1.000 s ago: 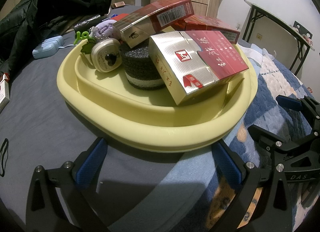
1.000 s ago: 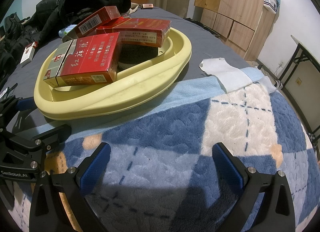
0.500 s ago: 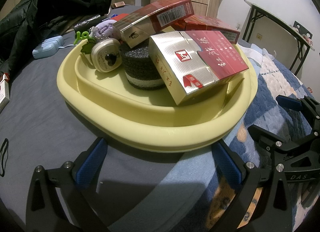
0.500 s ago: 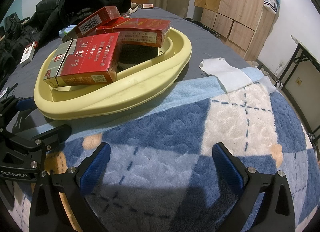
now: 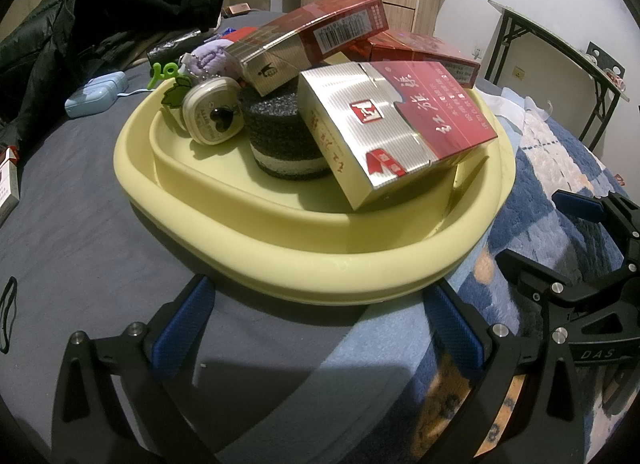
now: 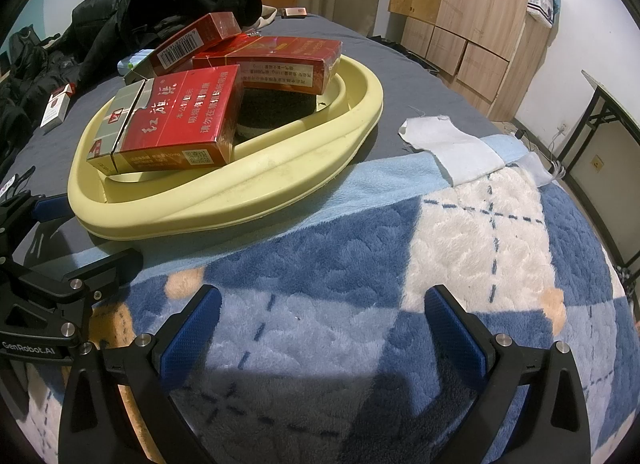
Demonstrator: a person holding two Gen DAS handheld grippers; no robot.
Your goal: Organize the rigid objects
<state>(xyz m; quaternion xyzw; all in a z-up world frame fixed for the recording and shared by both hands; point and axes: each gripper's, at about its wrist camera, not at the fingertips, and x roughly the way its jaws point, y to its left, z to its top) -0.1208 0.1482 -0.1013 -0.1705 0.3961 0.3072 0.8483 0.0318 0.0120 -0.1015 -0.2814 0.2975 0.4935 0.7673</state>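
Observation:
A pale yellow tray [image 5: 304, 260] sits on the bed; it also shows in the right wrist view [image 6: 256, 187]. It holds three red cigarette cartons [image 5: 400, 123], a black foam cylinder [image 5: 280, 131], a round cream tin [image 5: 212, 115] and a purple charm [image 5: 208, 59]. My left gripper [image 5: 320, 324] is open and empty just in front of the tray's near rim. My right gripper [image 6: 320, 328] is open and empty over the blue plaid blanket, to the right of the tray.
A black jacket [image 5: 80, 15] lies at the back left. A light blue case [image 5: 96, 93] and a cigarette pack [image 6: 58, 105] lie on the grey sheet left of the tray. A white cloth [image 6: 452, 147] lies right of it. Folding table [image 5: 560, 47] at right.

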